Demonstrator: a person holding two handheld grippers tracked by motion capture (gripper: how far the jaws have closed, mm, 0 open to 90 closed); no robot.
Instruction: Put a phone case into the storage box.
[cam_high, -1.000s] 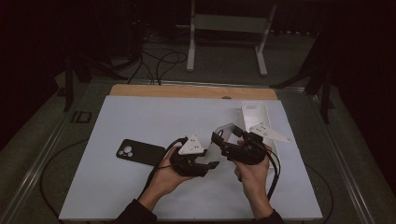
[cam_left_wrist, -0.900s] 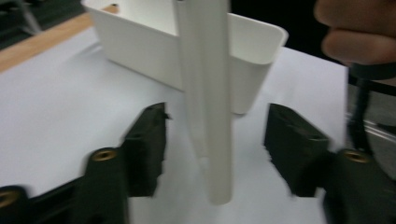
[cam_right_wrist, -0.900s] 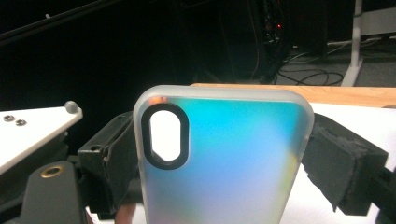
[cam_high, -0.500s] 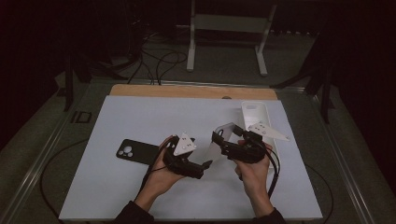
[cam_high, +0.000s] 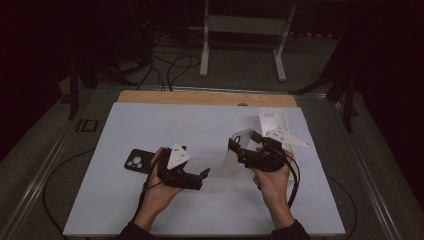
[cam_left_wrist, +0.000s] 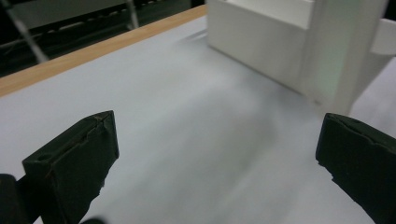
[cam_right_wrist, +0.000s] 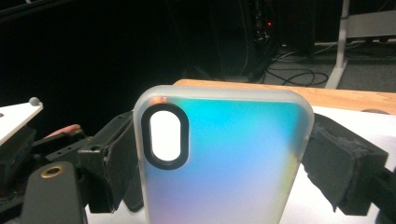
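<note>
Translucent and iridescent, a phone case (cam_right_wrist: 224, 158) stands upright between the two black jaws of the right gripper (cam_high: 245, 147), which press on its long edges from either side; in the right gripper view its oval camera cut-out sits at the upper left of the case, ringed in black. In the high view, the person's right hand (cam_high: 272, 182) holds that gripper above the right half of the white tabletop (cam_high: 200, 125), with the case (cam_high: 239, 145) raised off the surface and tilted, roughly midway between the near and far edges. Just behind it, close to the far right corner, stands a white box (cam_high: 272, 120), which also rises at the upper right of the left gripper view (cam_left_wrist: 261, 42).

The left gripper (cam_high: 197, 177) lies low over the tabletop's middle-left, held by the person's left hand (cam_high: 157, 187). Its jaws have just been opening and now stand wide apart, with nothing but bare white surface between them in the left gripper view. A dark phone (cam_high: 137, 161), camera lenses up, lies flat on the tabletop just beyond the left hand, toward the left edge. A strip of pale wood (cam_high: 205, 97) runs along the far edge, and cables (cam_high: 170, 65) trail across the floor beyond it.
</note>
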